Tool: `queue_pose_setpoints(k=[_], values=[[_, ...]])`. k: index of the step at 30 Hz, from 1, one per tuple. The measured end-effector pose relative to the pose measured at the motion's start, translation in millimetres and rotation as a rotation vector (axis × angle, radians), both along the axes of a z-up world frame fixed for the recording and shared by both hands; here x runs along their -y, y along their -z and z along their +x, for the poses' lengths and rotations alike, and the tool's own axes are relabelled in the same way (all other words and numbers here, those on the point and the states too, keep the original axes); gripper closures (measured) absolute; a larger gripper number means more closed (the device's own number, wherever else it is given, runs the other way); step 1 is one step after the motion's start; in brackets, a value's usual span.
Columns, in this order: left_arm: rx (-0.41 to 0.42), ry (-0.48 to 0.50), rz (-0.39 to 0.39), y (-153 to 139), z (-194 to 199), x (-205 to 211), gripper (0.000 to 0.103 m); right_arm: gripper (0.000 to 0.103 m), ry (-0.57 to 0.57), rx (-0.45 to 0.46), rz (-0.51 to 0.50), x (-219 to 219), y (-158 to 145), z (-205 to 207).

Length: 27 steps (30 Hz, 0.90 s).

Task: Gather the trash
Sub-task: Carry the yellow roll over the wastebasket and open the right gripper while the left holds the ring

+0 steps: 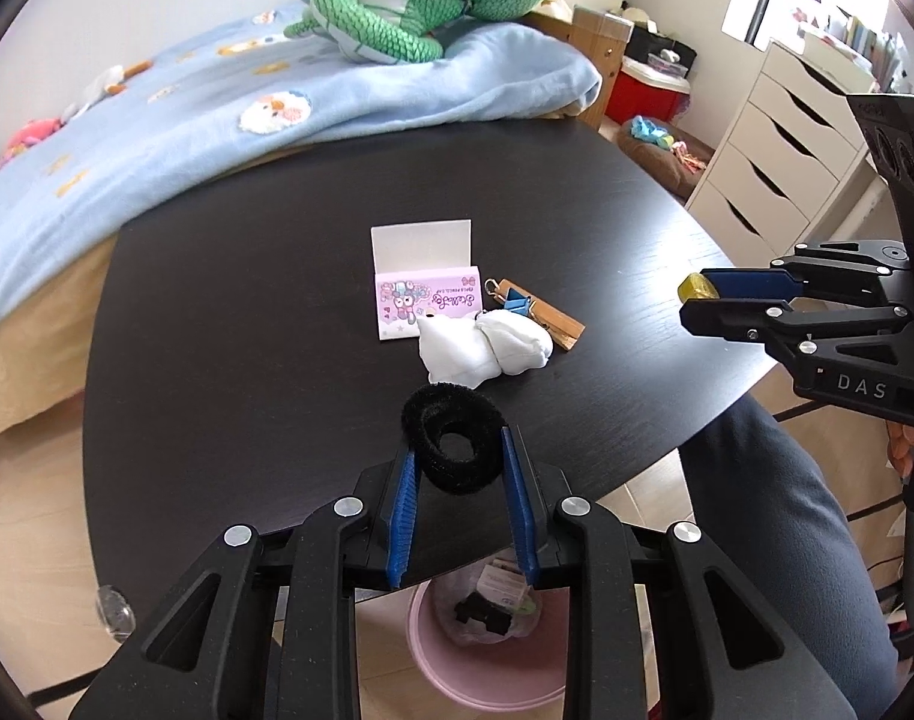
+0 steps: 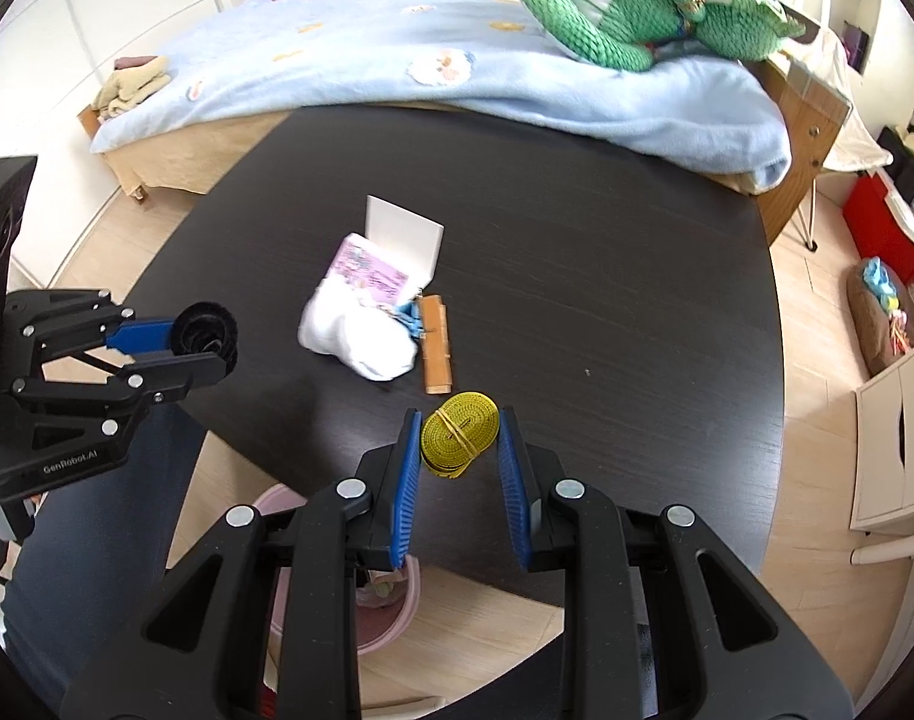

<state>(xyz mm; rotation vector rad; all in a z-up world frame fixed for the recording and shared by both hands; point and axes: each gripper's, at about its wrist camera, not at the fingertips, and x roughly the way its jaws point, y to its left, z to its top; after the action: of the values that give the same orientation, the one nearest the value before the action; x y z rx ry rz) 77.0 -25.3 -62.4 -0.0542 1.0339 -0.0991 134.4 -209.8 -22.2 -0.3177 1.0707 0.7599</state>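
A black fuzzy ring [image 1: 453, 441] sits between the blue pads of my left gripper [image 1: 457, 450], which is shut on it above the near edge of the round black table [image 1: 246, 360]. My right gripper [image 2: 460, 426] is shut on a yellow rolled tape [image 2: 460, 438] bound with a rubber band, also lifted over the table's [image 2: 607, 330] near edge. Each wrist view shows the other hand: the right gripper [image 1: 697, 297] with the yellow roll [image 1: 694, 287], and the left gripper [image 2: 216, 342] with the black ring [image 2: 207, 330]. A pink bin [image 1: 487, 660] holding rubbish stands on the floor under the table edge.
Mid-table lie a pink-and-white box [image 1: 426, 300] with its lid up, a white cloth pouch [image 1: 481, 348] and a wooden clip [image 1: 553, 318] with a blue binder clip. A bed with a blue blanket [image 1: 216, 120] borders the far side. A person's trouser leg [image 1: 787, 510] is beside the bin.
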Motion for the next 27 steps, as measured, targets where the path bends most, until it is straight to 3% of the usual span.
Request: queue_pose_setpoints(k=[17,27], values=[[0.111,0.041,-0.001,-35,-60,3,0.076,0.078,-0.075,0.085,0.072,7,-37,-82],[0.120,0.072,-0.006,-37,-93,12,0.076,0.078,-0.083,0.060,0.123,15,-42,-119]])
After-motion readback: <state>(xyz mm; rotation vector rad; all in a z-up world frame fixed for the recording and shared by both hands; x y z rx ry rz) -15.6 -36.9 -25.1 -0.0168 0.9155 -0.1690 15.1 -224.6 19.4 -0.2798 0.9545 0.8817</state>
